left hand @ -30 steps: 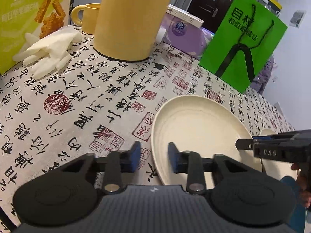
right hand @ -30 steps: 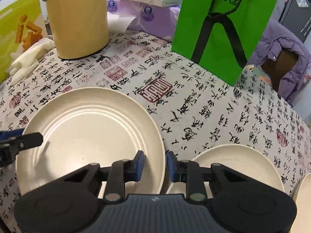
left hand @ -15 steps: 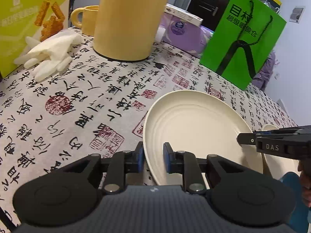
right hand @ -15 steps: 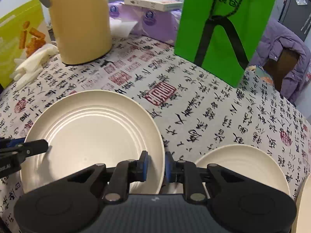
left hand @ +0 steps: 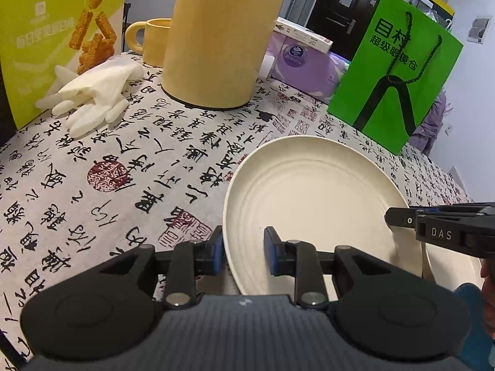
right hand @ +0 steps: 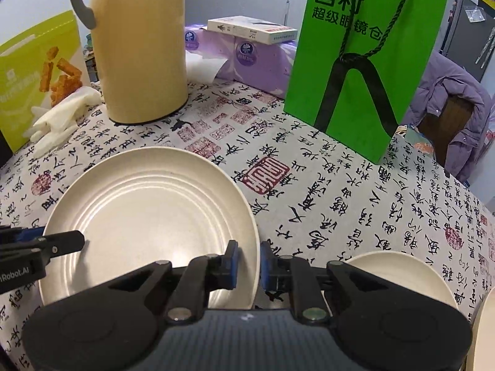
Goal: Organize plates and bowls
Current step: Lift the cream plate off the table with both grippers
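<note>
Two grippers at one large cream ribbed plate on the calligraphy-print tabletop.
Left view: our left gripper fingers straddle its near-left rim, opening, one pad touching.
Right view: our right gripper fingers are closing on its right rim, beside a smaller cream plate.

Tabletop under calligraphy-print cloth, yellow jug at the back, white gloves left of jug, green bag right of jug, large cream plate in front of jug, smaller plate right of it
</note>
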A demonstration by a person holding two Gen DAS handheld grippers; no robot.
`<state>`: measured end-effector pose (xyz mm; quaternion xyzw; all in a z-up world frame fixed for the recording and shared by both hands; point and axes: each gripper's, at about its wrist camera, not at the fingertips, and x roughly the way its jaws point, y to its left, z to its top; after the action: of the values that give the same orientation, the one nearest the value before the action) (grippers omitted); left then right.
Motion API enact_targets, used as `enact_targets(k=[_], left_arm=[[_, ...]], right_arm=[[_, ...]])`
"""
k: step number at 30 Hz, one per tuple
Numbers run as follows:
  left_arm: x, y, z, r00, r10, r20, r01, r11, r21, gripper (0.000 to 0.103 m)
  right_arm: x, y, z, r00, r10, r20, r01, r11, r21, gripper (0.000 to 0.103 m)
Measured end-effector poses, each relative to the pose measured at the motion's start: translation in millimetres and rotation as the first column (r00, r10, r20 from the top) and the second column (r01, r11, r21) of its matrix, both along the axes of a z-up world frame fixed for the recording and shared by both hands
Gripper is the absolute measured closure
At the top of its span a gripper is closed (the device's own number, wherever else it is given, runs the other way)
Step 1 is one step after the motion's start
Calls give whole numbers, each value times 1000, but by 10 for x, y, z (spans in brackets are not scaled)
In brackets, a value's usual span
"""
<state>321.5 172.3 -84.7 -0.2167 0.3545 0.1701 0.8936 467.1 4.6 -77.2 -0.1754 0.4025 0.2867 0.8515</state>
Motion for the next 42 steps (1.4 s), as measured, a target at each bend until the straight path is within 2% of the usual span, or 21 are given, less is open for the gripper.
enact_targets(k=[18,25,32,42], left_arm=[[-110,130,106,996,70,48,-69,998,-7,77],[-194,150,242,994,73,83,-73,997,-4,77],[-307,136,438,989,80,125,-84,996,29,77],[-427,126,612,985,84,152,-91,995,39,77]], right_arm=[[-279,69,207,995,-19,93,15,999,38,91],[-406,62,335,993,-37,113,30,998,63,91],[-509,46,489,991,-45,129,32,995,97,91],[-651,18,629,988,-63,140,45,991,128,91]])
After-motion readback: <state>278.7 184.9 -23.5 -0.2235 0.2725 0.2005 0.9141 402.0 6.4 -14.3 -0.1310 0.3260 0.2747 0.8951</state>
